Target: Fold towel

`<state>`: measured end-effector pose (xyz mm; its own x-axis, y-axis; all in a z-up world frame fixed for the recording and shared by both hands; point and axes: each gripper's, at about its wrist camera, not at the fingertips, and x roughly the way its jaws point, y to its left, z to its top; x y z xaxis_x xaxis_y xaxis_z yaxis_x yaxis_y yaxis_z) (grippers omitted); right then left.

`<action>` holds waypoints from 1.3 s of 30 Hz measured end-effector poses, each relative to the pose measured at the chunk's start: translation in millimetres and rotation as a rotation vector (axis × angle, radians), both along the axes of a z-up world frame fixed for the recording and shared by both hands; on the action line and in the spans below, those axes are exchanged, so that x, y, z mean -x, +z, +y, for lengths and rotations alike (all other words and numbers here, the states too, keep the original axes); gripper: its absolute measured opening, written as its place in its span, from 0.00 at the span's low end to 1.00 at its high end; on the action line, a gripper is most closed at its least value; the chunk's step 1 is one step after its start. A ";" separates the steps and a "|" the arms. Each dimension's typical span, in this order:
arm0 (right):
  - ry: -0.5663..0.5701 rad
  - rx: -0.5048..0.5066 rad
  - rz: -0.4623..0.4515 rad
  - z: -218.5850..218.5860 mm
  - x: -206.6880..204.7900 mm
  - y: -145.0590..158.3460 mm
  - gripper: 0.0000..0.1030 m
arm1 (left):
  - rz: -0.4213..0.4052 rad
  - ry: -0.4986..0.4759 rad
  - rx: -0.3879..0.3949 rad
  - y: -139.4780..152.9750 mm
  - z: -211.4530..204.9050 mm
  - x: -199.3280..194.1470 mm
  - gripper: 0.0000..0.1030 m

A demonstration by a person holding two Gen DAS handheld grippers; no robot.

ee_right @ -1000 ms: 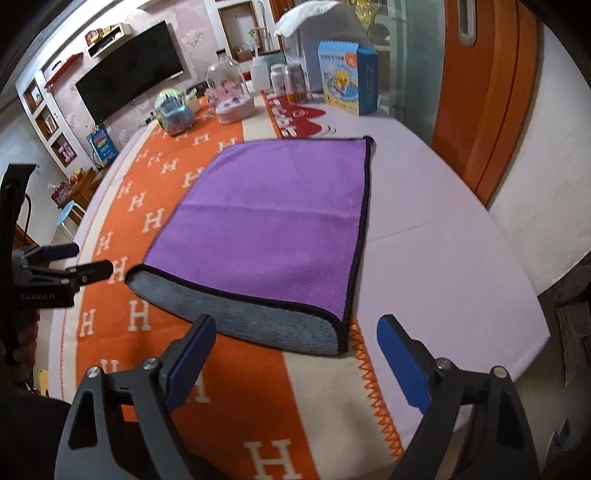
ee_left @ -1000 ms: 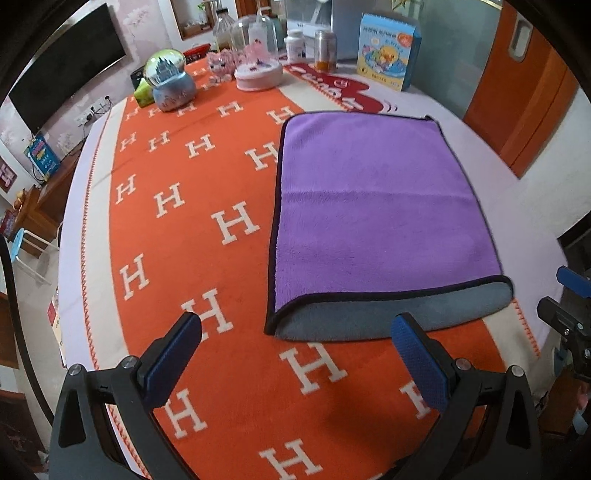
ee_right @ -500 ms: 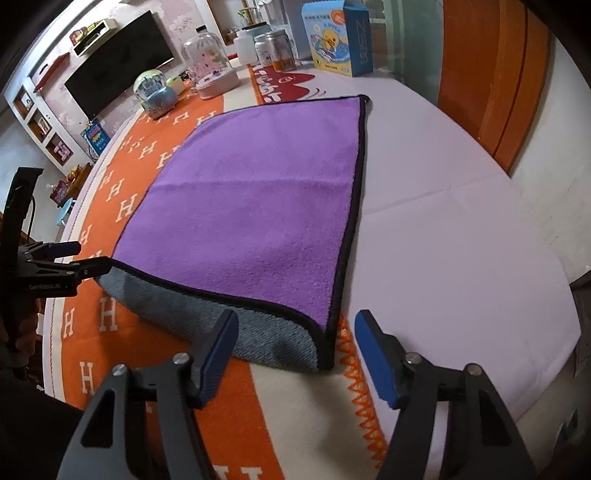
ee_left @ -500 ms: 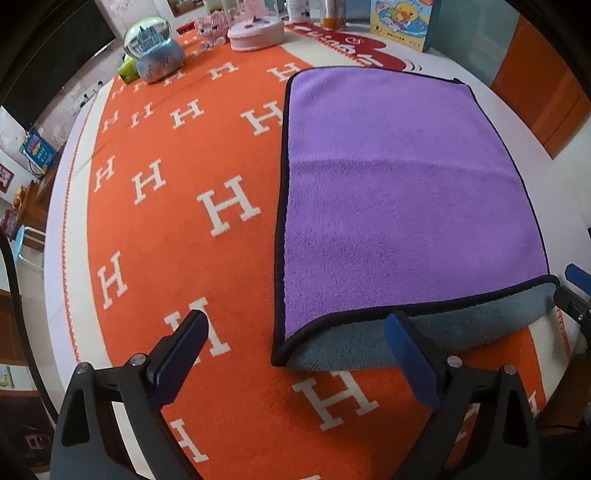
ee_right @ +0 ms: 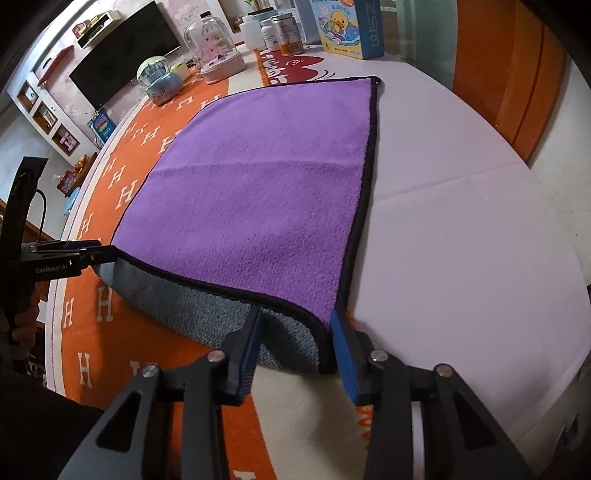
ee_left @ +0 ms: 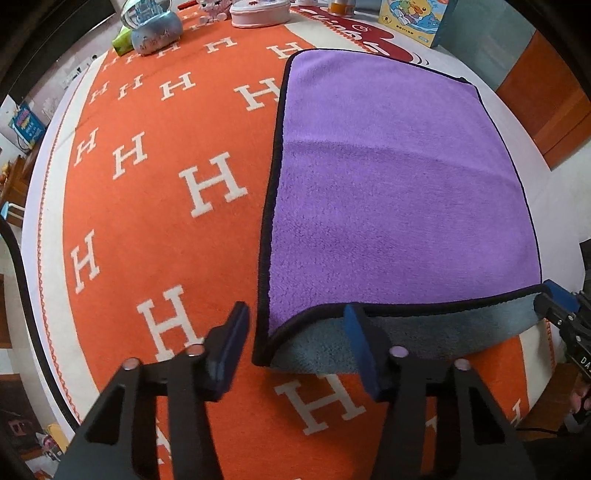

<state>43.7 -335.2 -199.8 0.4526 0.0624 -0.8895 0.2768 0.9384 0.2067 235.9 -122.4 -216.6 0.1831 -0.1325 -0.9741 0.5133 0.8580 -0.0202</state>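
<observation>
Two layers of the towel [ee_left: 399, 192] are already lying one on the other: we are looking at a purple face on top and a grey underside peeking out along the fold nearest us, so we are judging the first fold done and a second one now in hand. The towel is lying flat on the orange blanket [ee_left: 155, 206] with its white H pattern, and its right part is reaching onto the plain white cloth [ee_right: 461, 206] of the counter.

We are bringing the left claw [ee_left: 295, 332] in around the towel's near left corner; its blue pads are standing well apart, one just outside the black trim and one over the grey fold, gripping nothing yet. We are placing the right claw [ee_right: 295, 343] around the towel's near right corner in the same way, partly open, with the corner sitting between its pads but not pinched so far as we can tell.

Next, we are expecting to need both claws closing together on both layers at once, low enough to catch the grey underside, then lifting evenly and carrying the near edge toward the far edge. An uneven grip is likely to let the layers slide apart.

Beyond the towel's far edge, a snow globe [ee_left: 151, 26], a pink tin [ee_left: 258, 11] and a duck-printed box [ee_right: 347, 26] are standing well clear.
</observation>
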 end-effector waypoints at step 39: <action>0.031 0.020 0.022 2.9 0.5 8.1 0.04 | -0.007 -0.039 0.066 14.5 10.6 1.4 0.05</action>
